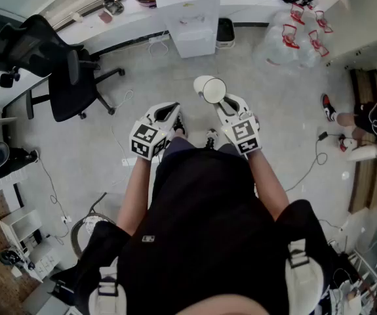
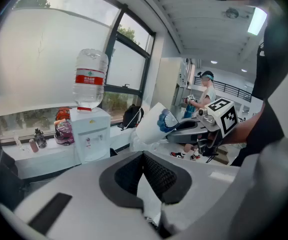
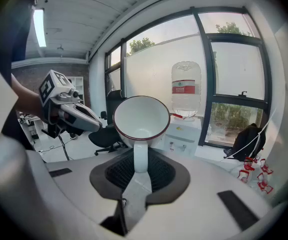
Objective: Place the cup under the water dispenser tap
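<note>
Head view: both grippers are held out in front of me over the pale floor (image 1: 142,77). The right gripper (image 1: 221,103) carries the white cup with a dark red rim (image 1: 210,89), and the left gripper (image 1: 168,113) is level with it, just beside it.

Right gripper view: the fingers (image 3: 156,171) of the right gripper (image 3: 140,166) are clamped on the cup's handle, one on each side. The cup (image 3: 141,116) lies tilted on its side in the air, with its open mouth towards the camera and its inside bare. Behind it, well apart, the white water dispenser (image 3: 184,134) stands by the window and bears a clear plastic bottle with a red label (image 3: 186,89). The left gripper (image 3: 101,125) shows at the left of this view.

Left gripper view: the fingers (image 2: 159,176) of the left gripper (image 2: 144,171) are drawn together at their tips with nothing between them. Beyond them the right gripper (image 2: 173,129) holds the cup (image 2: 151,124), whose outer wall has a blue pattern. The water dispenser (image 2: 89,134) and its bottle (image 2: 90,79) stand further off at the left. A second person (image 2: 206,91) stands in the background.

Head view, surroundings: the dispenser (image 1: 189,15) is at the top of the picture, well ahead of the cup, and a black office chair (image 1: 57,71) stands at the left
</note>
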A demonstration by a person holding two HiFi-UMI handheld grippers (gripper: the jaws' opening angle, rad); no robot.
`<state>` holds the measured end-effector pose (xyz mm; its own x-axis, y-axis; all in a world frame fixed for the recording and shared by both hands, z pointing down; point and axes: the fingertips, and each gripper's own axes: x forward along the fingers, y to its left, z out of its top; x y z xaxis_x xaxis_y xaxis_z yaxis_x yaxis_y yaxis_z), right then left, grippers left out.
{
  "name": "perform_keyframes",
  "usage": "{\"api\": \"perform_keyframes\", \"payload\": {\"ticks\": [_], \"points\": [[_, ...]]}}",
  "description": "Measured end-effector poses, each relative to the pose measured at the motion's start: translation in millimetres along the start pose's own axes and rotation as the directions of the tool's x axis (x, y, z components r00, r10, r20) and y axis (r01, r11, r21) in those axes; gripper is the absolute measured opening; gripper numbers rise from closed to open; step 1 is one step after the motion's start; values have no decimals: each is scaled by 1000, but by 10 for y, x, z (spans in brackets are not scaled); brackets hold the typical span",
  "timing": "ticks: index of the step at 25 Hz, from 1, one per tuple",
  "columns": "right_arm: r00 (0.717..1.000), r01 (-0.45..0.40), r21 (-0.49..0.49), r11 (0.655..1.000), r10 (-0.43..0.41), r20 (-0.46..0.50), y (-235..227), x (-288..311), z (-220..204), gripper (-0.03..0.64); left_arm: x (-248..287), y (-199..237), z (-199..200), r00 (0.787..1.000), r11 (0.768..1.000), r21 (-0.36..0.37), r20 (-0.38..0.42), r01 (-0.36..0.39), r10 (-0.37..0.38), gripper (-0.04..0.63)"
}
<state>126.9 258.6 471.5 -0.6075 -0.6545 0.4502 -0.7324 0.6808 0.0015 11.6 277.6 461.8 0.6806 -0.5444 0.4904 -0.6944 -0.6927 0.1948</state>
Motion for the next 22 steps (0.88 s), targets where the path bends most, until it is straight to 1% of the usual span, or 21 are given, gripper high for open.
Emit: {"api": "perform_keyframes", "payload": {"ticks": [8,18,22], "points": [[1000,-15,-16,1000,16,8,87,-147,-80,52,-56,-202,-73,1000,1000,1,7,-7,7,-2],[999,-34,-40,999,35,33,193,-234,-63,51,-177,-296,-109,999,999,4,24,-32,32,-2],[999,-27,-40,999,29,32,178,-246,-79,51,-185,-309,-142,999,999,0,22,-37,37,-2]]}}
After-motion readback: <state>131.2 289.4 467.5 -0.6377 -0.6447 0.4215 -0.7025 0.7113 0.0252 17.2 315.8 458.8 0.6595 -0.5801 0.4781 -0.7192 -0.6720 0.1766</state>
